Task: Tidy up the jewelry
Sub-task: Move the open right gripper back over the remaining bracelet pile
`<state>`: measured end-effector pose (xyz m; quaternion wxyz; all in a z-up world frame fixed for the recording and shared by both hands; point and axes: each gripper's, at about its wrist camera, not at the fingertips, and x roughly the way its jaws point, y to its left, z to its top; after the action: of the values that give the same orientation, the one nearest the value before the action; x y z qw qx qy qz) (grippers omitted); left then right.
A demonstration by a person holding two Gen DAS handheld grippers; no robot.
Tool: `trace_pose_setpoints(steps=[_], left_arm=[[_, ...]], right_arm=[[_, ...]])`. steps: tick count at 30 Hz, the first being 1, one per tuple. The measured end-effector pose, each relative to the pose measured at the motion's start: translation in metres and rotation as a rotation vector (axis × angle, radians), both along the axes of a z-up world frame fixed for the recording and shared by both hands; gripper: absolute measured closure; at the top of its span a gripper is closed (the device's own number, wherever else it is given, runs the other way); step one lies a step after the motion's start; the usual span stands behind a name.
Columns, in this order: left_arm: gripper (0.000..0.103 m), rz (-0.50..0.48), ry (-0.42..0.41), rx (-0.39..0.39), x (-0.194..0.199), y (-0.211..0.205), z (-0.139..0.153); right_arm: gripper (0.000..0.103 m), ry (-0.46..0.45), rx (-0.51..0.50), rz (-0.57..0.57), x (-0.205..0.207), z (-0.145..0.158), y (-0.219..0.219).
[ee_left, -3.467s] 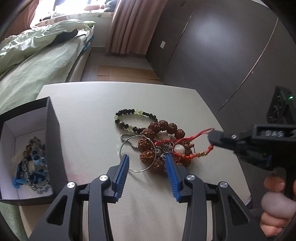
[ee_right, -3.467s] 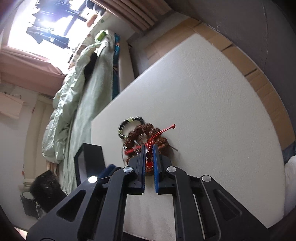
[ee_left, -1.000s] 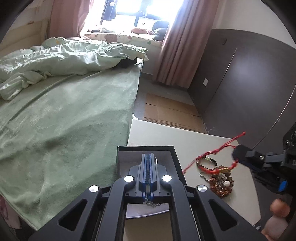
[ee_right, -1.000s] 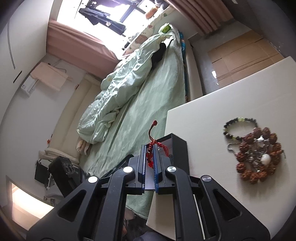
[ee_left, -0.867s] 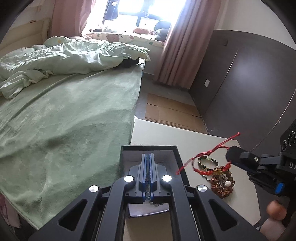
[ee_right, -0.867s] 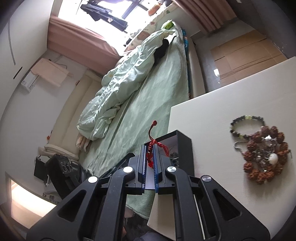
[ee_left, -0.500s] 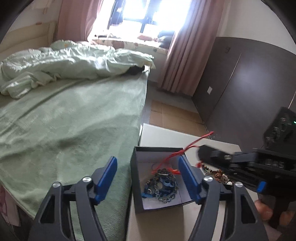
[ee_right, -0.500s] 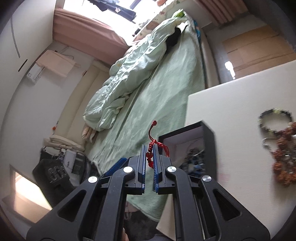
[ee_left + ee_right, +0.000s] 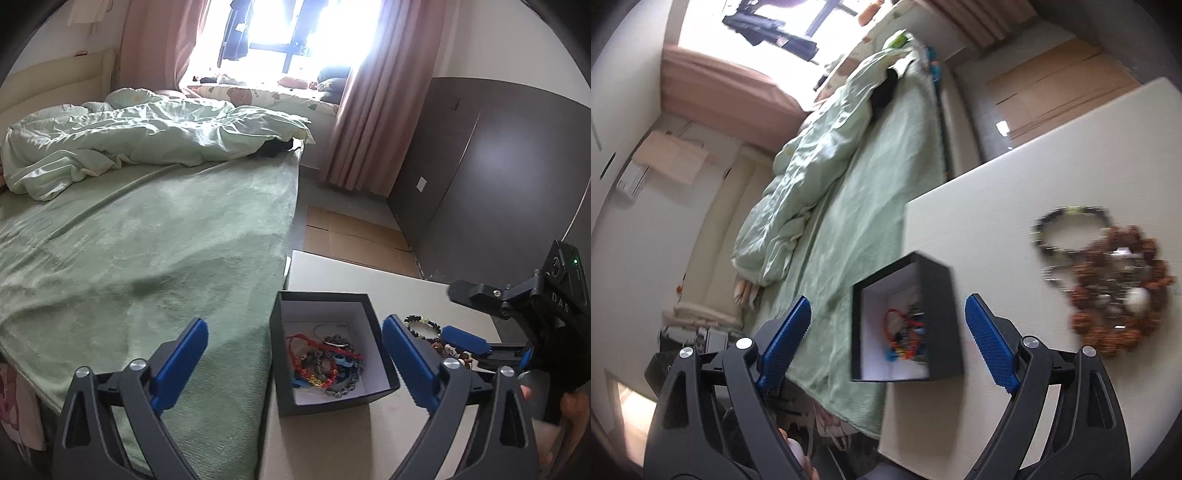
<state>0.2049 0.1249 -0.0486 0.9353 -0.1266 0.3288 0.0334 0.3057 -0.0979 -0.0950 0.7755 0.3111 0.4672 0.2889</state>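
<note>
Both grippers, left and right, are opening empty above the box; at three o'clock the light, floppy, tangle-prone beads look best pinched by one strand.

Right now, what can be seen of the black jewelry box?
The black box is a small, open, lidless square container with dark outer walls and a white lining, cardboard by the look of it. It sits upright at the edge of the white table nearest the bed, holding a tangle of jewelry with a red cord bracelet on top. Neither gripper touches it.
</note>
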Motion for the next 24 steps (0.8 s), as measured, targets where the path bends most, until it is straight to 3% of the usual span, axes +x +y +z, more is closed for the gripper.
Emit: trace_pose_setpoints(steps=[12,20,24], left_arm=[[0.009,-0.065,-0.004,-0.029,0.01,-0.04,0.001],[0.009,-0.165,0.0,-0.065,0.022,-0.082,0.001],[0.015,-0.244,0.008,-0.07,0.03,-0.11,0.0]], right_arm=[[0.018,0.046,-0.103,-0.135,-0.004,-0.01,-0.077],[0.018,0.034,-0.269,-0.175,-0.008,-0.01,-0.103],[0.03,0.013,-0.342,-0.167,-0.012,-0.01,-0.114]])
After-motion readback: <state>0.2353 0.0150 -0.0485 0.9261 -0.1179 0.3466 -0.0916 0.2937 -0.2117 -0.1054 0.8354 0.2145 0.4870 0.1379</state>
